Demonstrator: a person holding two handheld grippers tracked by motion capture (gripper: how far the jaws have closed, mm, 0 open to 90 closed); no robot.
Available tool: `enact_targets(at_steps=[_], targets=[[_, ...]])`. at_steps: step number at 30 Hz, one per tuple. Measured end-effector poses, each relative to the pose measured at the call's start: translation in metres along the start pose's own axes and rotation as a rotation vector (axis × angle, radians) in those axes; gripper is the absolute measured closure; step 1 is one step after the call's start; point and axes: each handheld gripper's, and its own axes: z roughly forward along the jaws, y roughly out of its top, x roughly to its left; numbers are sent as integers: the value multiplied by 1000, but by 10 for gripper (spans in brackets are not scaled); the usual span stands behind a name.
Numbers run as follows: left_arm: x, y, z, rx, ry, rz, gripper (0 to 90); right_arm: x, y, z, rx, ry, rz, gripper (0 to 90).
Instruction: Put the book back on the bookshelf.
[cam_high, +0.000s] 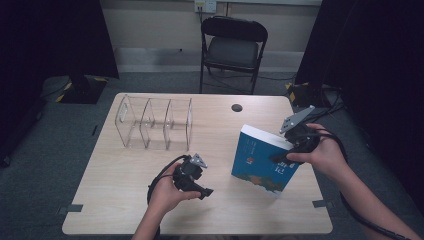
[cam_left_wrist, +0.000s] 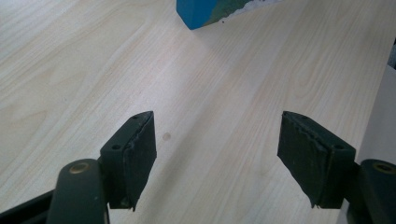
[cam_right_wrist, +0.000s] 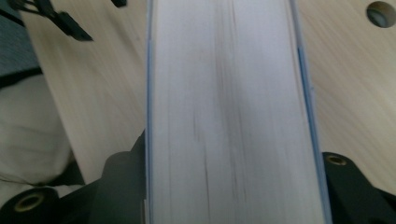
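Note:
A thick blue book (cam_high: 260, 160) stands tilted at the right of the table, its cover facing me and its low corner near the tabletop. My right gripper (cam_high: 295, 147) is shut on the book's upper right edge. In the right gripper view the white page edge of the book (cam_right_wrist: 224, 93) runs up between the jaws, which lie against both covers around my right gripper (cam_right_wrist: 233, 154). My left gripper (cam_high: 200, 185) hovers low over the table to the left of the book, apart from it. Its jaws stand open on bare wood in the left gripper view (cam_left_wrist: 217, 126), with a corner of the book (cam_left_wrist: 201, 11) ahead.
A clear acrylic divider rack (cam_high: 155, 122) with several slots stands at the back left of the wooden table (cam_high: 125, 200). A dark cable hole (cam_high: 236, 107) sits near the far edge. A black folding chair (cam_high: 232, 47) stands behind the table. Dark curtains flank both sides.

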Motion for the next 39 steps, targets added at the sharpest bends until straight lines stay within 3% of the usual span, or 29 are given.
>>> enact_targets(at_steps=[3, 5, 9, 13, 14, 17, 18, 21, 27, 32, 34, 36, 39], targets=[[0, 0, 1, -5, -1, -7, 279, 0, 4, 3, 75, 19, 5, 555], [0, 1, 2, 1, 1, -2, 279, 1, 5, 3, 88, 22, 1, 586], [1, 0, 2, 5, -3, -2, 280, 5, 3, 2, 65, 28, -2, 604], [3, -2, 3, -10, -1, -31, 281, 15, 3, 2, 47, 10, -59, 608], [4, -2, 2, 3, -1, -19, 280, 17, 3, 1, 42, 13, -61, 609], [5, -3, 2, 3, 0, -18, 280, 25, 3, -4, 17, 55, -86, 609], [4, -3, 2, -3, 2, -35, 280, 25, 3, -4, 17, 55, -86, 609], [6, -3, -2, 0, 5, -16, 280, 33, 7, -3, 1, 85, -113, 608], [6, -4, -4, -8, 5, -19, 280, 52, 17, 9, 19, 117, -189, 609], [7, -4, -4, -9, 2, -14, 280, 58, 22, 10, 25, 135, -261, 606], [6, -3, -5, -9, 3, -5, 280, 55, 20, 10, 17, 146, -254, 600], [4, -2, -6, -20, 15, -2, 280, 53, 18, 9, -26, 152, -243, 596], [2, 1, -7, -26, 2, 6, 280, 54, 16, 8, -44, 152, -249, 584]])
